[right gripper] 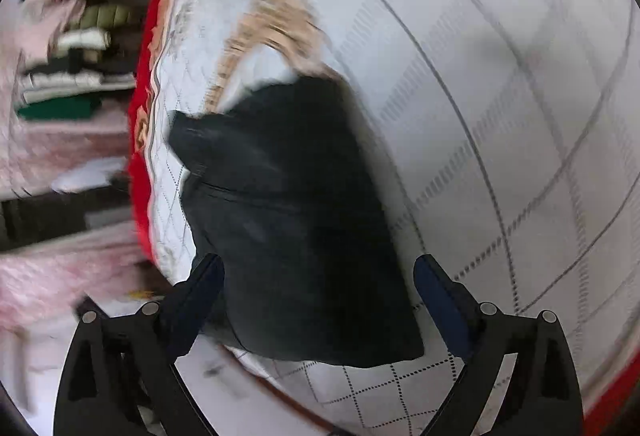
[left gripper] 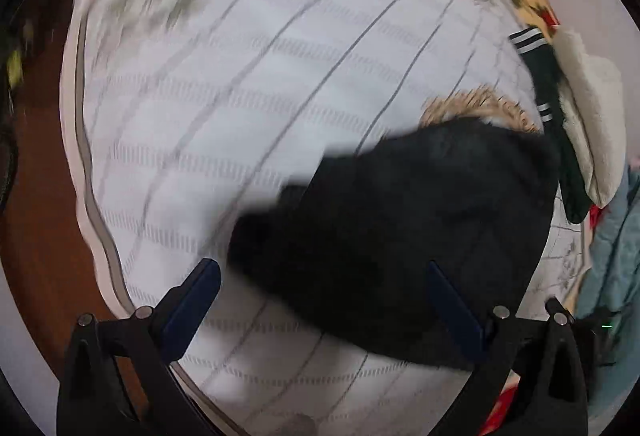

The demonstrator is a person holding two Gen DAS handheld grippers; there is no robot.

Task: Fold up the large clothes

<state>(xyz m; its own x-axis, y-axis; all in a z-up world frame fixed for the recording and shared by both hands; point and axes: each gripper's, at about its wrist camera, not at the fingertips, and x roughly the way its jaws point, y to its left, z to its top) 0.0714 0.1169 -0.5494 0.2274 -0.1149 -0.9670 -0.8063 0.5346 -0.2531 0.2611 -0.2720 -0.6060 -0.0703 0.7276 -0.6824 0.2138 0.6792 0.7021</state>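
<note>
We find both the left gripper (left gripper: 324, 284) and right gripper (right gripper: 318, 276) with jaws spread, empty, the black garment (right gripper: 288, 216) lying between them on the bed (left gripper: 240, 96); we advise gripping opposite edges evenly.

Left gripper (left gripper: 324, 272) and right gripper (right gripper: 318, 268) both spread wide, apparently empty

The coat (right gripper: 296, 220) is black, with a tan fur trim (left gripper: 480, 108) at one end. The quilt (left gripper: 248, 84) under it is white, crossed by thin grey lines and dashed grey bands into squares, with a red border (right gripper: 140, 140) bearing a gold pattern. A dark green garment (left gripper: 548, 88) has white stripes. Beside it lies cream fleece (left gripper: 592, 124). Each tool (right gripper: 318, 276) is black with dark blue pads.
</note>
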